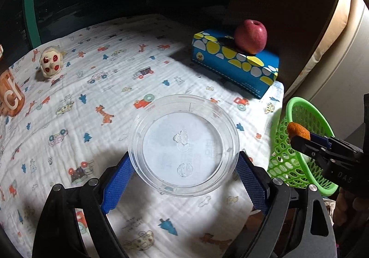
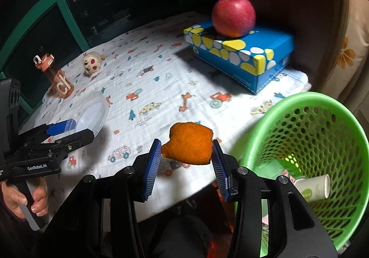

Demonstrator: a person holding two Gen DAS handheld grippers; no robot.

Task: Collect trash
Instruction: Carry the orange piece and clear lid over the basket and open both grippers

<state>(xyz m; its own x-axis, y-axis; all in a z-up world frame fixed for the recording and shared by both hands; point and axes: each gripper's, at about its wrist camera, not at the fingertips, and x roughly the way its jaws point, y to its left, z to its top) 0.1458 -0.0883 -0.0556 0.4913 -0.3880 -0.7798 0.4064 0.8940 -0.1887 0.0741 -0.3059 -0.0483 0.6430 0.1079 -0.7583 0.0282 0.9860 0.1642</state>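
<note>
bottle point(image 2: 57, 80): orange, upright, far left edge of table
toy point(image 2: 92, 64): small cream plush, red patches, just right of bottle, near far left corner
left hand point(image 2: 25, 198): wraps the handle of the left gripper, low left in the right wrist view
left gripper point(image 1: 184, 170): jaws spread wide, blue pads pressed on both sides of the lid, so gripping it
lid point(image 1: 184, 145): clear round plastic, held above the cloth, near front edge of table
cloth point(image 1: 96, 96): white with cartoon cars and giraffes, covers the table
right gripper point(image 2: 188, 149): jaws closed on the orange piece, pads touching its two sides
orange piece point(image 2: 189, 142): fuzzy orange lump, held over the front right edge of table, just left of the basket rim
box point(image 2: 242, 57): blue with yellow and white spots, far right corner of table
apple point(image 2: 233, 15): red, sits on top of box
basket point(image 2: 322, 105): green mesh, off the front right corner of table, tilted toward the camera
cup point(image 2: 313, 186): white paper cup lying on its side inside basket, other scraps under it too unclear to tell
</note>
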